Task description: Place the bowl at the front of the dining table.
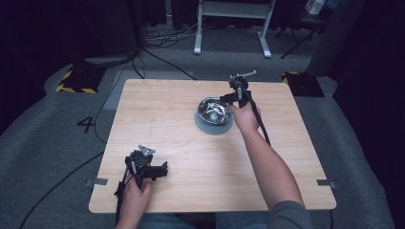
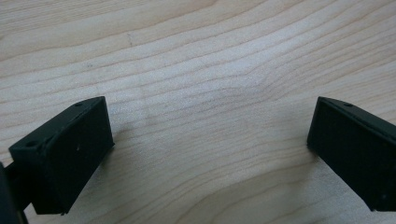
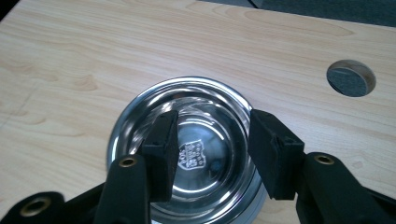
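Note:
A shiny steel bowl (image 1: 214, 113) with a grey base stands on the wooden table (image 1: 191, 157), right of centre toward the far edge. My right gripper (image 1: 224, 99) hangs over the bowl's far right side, held by a hand. In the right gripper view the bowl (image 3: 205, 116) lies just below my right gripper (image 3: 212, 135); the jaws stand apart, the left one over the inside, the right one over the rim, nothing between them. My left gripper (image 1: 165, 169) rests low at the near left corner. In its own view my left gripper (image 2: 210, 154) is wide open over bare wood.
A round cable hole (image 3: 351, 78) pierces the table beyond the bowl. Cables (image 1: 162, 40) run across the grey floor behind the table, where a white desk frame (image 1: 234, 24) stands. Yellow-and-black striped plates (image 1: 76, 81) lie at the far corners.

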### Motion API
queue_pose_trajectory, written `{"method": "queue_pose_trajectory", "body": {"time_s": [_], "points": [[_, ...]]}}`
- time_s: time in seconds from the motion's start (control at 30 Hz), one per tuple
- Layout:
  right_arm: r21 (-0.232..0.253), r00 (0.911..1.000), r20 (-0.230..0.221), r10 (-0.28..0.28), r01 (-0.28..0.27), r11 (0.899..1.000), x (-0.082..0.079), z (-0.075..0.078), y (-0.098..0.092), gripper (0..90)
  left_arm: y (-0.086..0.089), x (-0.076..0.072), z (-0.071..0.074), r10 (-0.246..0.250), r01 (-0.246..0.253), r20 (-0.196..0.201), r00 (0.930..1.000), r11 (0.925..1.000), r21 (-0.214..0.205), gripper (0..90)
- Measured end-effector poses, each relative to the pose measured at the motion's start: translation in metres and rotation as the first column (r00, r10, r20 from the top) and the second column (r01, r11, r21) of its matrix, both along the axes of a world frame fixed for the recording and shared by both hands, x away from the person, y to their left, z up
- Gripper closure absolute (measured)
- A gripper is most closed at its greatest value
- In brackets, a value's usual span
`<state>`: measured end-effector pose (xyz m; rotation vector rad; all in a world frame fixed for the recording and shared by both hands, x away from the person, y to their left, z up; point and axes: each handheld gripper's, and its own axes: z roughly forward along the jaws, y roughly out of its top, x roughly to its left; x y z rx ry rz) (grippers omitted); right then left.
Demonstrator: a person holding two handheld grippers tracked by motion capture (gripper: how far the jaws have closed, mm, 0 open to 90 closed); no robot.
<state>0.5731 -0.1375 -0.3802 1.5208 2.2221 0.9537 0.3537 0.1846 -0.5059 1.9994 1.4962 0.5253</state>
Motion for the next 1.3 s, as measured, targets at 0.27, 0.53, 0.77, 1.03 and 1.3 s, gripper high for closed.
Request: {"method": "queue_pose_trajectory", "body": {"time_s": [0.27,0.53,0.77,1.03,1.3], "points": [[0.02,0.9969,0.035,0.071,-0.072,0.997,-0.025,0.021,-0.004,51.6,0.0,0.0,0.0,0.0,0.0,0.0,1.0,1.0,0.0,0.3],[0.037,0.9895,0.065,0.129,-0.131,0.991,-0.053,0.038,-0.015,50.8,0.0,0.0,0.0,-0.001,0.001,-0.001,1.0,1.0,0.0,0.3],[0.051,0.9833,0.085,0.161,-0.166,0.985,-0.078,0.048,-0.026,50.3,0.0,0.0,0.0,-0.001,0.001,-0.001,1.0,1.0,0.0,0.3],[0.063,0.9791,0.103,0.176,-0.183,0.981,-0.1,0.05,-0.038,49.2,0.0,0.0,0.0,0.001,-0.001,0.0,1.0,1.0,-0.002,0.2],[0.042,0.9805,0.119,0.156,-0.162,0.986,-0.132,0.045,-0.068,47.8,0.0,0.0,0.0,0.003,-0.003,0.001,1.0,1.0,-0.003,0.2]]}}
